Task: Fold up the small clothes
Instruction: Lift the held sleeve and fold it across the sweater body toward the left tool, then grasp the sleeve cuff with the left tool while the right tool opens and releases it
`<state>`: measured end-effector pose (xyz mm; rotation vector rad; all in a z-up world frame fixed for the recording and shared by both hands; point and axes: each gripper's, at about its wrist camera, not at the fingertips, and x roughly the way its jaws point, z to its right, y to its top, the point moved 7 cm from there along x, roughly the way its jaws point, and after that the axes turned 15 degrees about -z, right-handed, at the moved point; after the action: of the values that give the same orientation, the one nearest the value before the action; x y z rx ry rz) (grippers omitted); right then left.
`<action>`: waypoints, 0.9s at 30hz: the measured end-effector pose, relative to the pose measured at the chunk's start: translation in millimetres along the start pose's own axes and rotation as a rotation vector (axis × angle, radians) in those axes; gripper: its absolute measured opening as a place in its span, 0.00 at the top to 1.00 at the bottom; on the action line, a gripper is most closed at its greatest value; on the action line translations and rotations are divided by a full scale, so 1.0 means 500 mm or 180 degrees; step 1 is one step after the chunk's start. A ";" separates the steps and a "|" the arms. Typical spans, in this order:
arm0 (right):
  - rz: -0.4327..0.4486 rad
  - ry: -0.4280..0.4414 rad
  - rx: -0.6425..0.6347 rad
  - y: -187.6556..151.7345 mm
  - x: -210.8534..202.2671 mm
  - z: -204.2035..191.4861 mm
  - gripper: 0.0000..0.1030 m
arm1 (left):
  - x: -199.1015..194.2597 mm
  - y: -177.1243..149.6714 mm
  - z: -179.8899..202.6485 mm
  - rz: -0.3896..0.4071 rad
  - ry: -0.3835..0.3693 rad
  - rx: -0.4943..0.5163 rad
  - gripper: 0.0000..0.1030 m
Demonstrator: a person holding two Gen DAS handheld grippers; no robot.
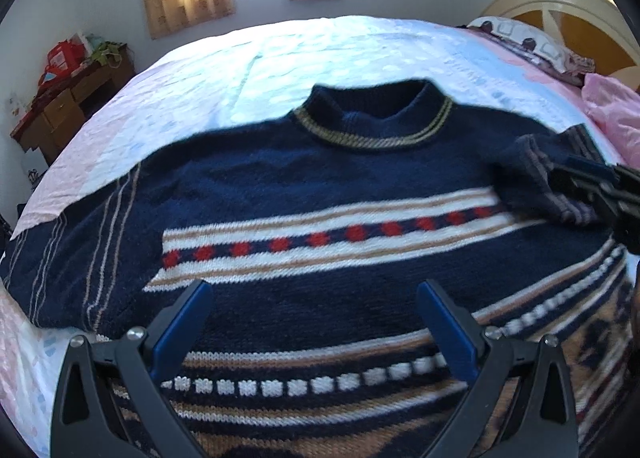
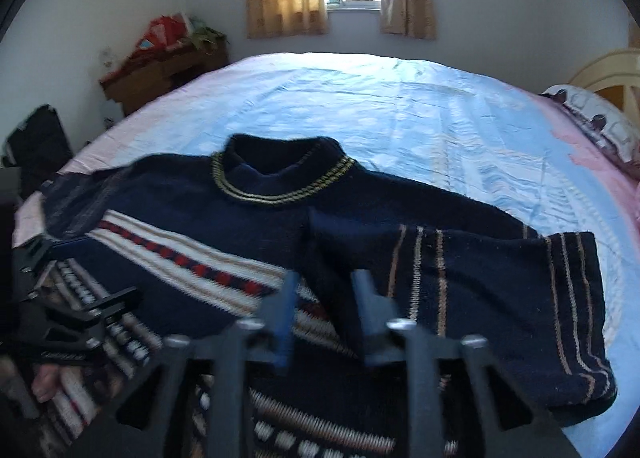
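Observation:
A navy knitted sweater (image 1: 320, 178) with white, tan and red bands lies front up on the bed, collar (image 1: 372, 114) away from me. Its right sleeve (image 2: 480, 278) is folded across the chest, with the cuff (image 1: 528, 174) resting on the body. The other sleeve (image 1: 72, 242) lies spread out to the left. My left gripper (image 1: 316, 298) hovers open over the lower chest with only flat knit beneath it; it also shows as the left gripper (image 2: 100, 270) in the right wrist view. My right gripper (image 2: 326, 310) stands partly open just above the folded sleeve, and the right gripper (image 1: 568, 174) sits beside the cuff without pinching it.
The pale blue and pink bedsheet (image 1: 280, 58) stretches beyond the collar. A pillow (image 1: 528, 42) and a pink blanket (image 1: 612, 106) lie by the headboard at right. A cluttered wooden cabinet (image 1: 72, 106) stands at the left wall, with a black bag (image 2: 36, 146) near it.

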<state>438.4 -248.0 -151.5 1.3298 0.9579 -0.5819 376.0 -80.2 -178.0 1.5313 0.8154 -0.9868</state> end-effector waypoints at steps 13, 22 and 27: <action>0.0786 -0.0107 0.1087 -0.098 -0.145 0.252 0.37 | -0.072 0.123 0.173 0.0066 -0.0560 0.0219 0.04; 0.1156 -0.0197 0.1455 -0.117 -0.201 0.336 0.36 | 0.050 0.160 0.279 -0.0392 -0.0905 0.0053 0.36; 0.1173 -0.0291 0.1362 -0.116 -0.207 0.333 0.36 | 0.085 0.157 0.308 -0.0462 -0.0895 -0.0045 0.45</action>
<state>378.1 -436.7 -101.8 1.7941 0.5052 -0.5728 438.8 -245.9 -194.2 1.2975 0.7377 -1.2676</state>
